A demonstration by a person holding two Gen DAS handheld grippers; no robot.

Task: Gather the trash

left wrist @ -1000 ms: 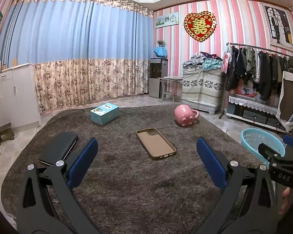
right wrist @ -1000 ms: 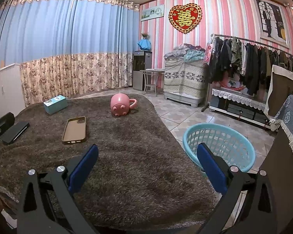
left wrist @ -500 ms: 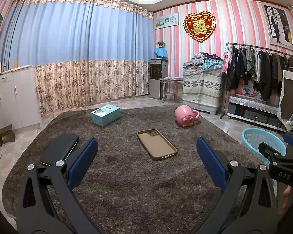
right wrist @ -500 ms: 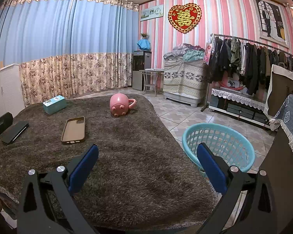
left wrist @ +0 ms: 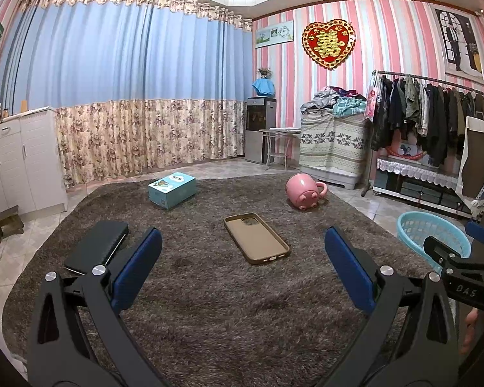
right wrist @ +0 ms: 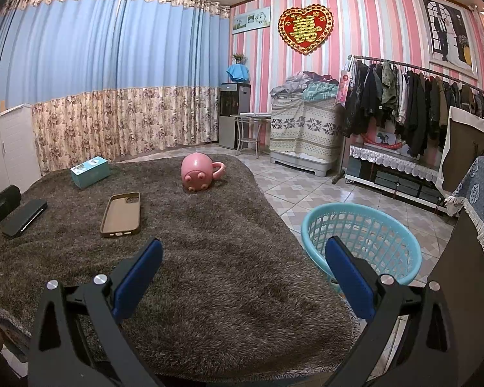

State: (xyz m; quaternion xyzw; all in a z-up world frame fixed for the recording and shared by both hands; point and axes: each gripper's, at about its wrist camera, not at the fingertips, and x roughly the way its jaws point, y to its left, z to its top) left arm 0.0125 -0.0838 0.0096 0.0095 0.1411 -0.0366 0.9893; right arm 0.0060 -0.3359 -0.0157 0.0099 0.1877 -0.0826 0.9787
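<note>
We hold the left gripper point(left wrist: 243, 267) above the shaggy grey-brown rug point(left wrist: 216, 306), jaws spread wide, nothing between the blue pads point(left wrist: 135, 271). The right gripper point(right wrist: 243, 271) hangs over the rug's right edge, jaws likewise wide apart and empty.

Items on the rug, left wrist view:
- Tan rectangular phone case point(left wrist: 256, 238), approx. 12 o'clock, lying flat, hollow side up, camera cut-out at its far end. Apart from both pads.
- Pink pig-shaped ceramic mug point(left wrist: 303, 191), approx. 1 o'clock, tipped on its side, base w/ small feet toward us, handle to the right.
- Teal cardboard box point(left wrist: 172, 189), approx. 11 o'clock, white oval label on top; print too small to read.
- Black flat rectangular case point(left wrist: 96, 246), approx. 10 o'clock, just beside the left pad.

The light-blue plastic lattice basket point(right wrist: 361, 242) stands on the tiled floor point(right wrist: 293, 190) just off the rug's right edge, approx. 1 o'clock in the right wrist view, partly behind the right pad point(right wrist: 348, 279).

Readable writing: "DAS" in white on the right gripper body, seen at 3 o'clock in the left wrist view. On the pink-striped wall hangs a red heart-shaped plaque point(left wrist: 328, 44) w/ a gold double-happiness character.
</note>
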